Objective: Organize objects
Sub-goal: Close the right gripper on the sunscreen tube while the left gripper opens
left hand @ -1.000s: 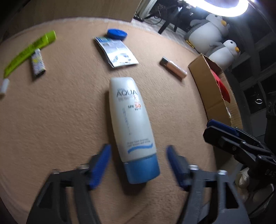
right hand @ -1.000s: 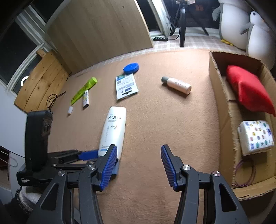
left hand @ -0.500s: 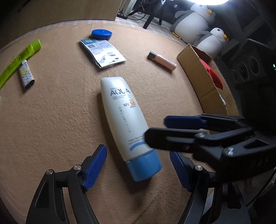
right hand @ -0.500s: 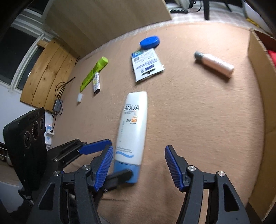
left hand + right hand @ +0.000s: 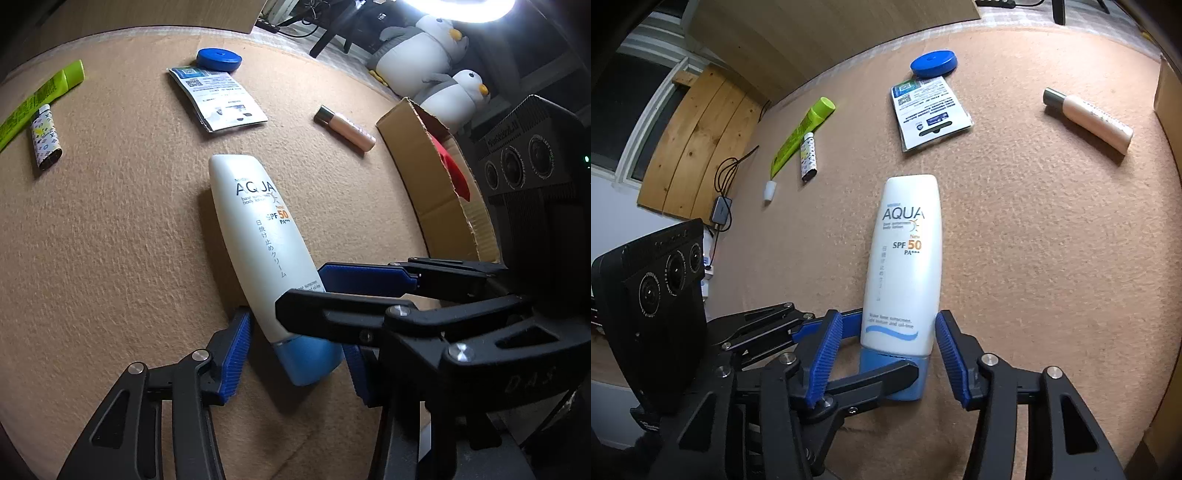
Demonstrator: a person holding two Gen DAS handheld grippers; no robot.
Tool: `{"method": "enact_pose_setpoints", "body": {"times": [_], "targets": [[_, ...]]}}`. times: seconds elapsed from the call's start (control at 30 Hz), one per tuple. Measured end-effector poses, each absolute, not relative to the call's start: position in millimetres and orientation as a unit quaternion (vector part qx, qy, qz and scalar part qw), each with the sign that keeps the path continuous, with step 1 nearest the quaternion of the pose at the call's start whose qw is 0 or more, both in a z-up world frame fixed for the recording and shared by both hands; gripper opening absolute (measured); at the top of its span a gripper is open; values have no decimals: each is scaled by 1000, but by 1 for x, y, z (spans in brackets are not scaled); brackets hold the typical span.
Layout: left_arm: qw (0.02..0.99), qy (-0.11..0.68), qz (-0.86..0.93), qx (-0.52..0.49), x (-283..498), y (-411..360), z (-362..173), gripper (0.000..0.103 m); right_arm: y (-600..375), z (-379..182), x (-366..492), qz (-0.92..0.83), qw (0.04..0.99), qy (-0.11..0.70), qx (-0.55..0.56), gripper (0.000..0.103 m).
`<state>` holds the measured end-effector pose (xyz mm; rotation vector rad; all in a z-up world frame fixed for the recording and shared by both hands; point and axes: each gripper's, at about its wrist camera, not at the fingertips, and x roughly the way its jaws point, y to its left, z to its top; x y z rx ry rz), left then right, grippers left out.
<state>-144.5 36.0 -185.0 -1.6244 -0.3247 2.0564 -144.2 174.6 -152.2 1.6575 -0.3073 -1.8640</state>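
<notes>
- The left gripper (image 5: 295,354) stands open, its blue pads on either side of the blue cap of the sunscreen bottle (image 5: 258,240); the left pad sits just beside the bottle's lower body, and whether it touches cannot be told.
- The right gripper (image 5: 886,350) is also open, its pads flanking the same bottle's lower end, close to both sides without a clear squeeze; its fingers cross over the left gripper's.
- The bottle lies flat on the tan carpet (image 5: 110,240), white with "AQUA SPF 50" print, cap toward the near edge.
- Farther off lie a leaflet packet (image 5: 218,98), a blue round lid (image 5: 219,59) and a beige makeup tube (image 5: 347,127).
- At far left lie a green tube (image 5: 37,99) and a small patterned stick (image 5: 46,142).
- A cardboard box (image 5: 424,177) stands open at right, something red inside; bare carpet lies between it and the bottle.
</notes>
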Motion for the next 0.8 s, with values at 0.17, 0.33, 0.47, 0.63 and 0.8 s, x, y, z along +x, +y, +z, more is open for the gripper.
{"method": "enact_pose_setpoints", "body": {"times": [0.17, 0.33, 0.47, 0.63, 0.8], "targets": [[250, -118, 760, -589, -145, 40, -180, 50, 179, -149, -143, -711, 304, -116, 624, 43], [248, -107, 758, -594, -147, 46, -185, 47, 181, -148, -142, -716, 298, -108, 623, 42], [252, -102, 759, -591, -147, 50, -188, 46, 183, -155, -142, -715, 291, -107, 627, 42], [253, -104, 761, -588, -145, 51, -184, 46, 187, -158, -142, -715, 291, -118, 625, 42], [261, -109, 767, -576, -144, 55, -169, 45, 193, -147, -138, -724, 291, -116, 615, 42]]}}
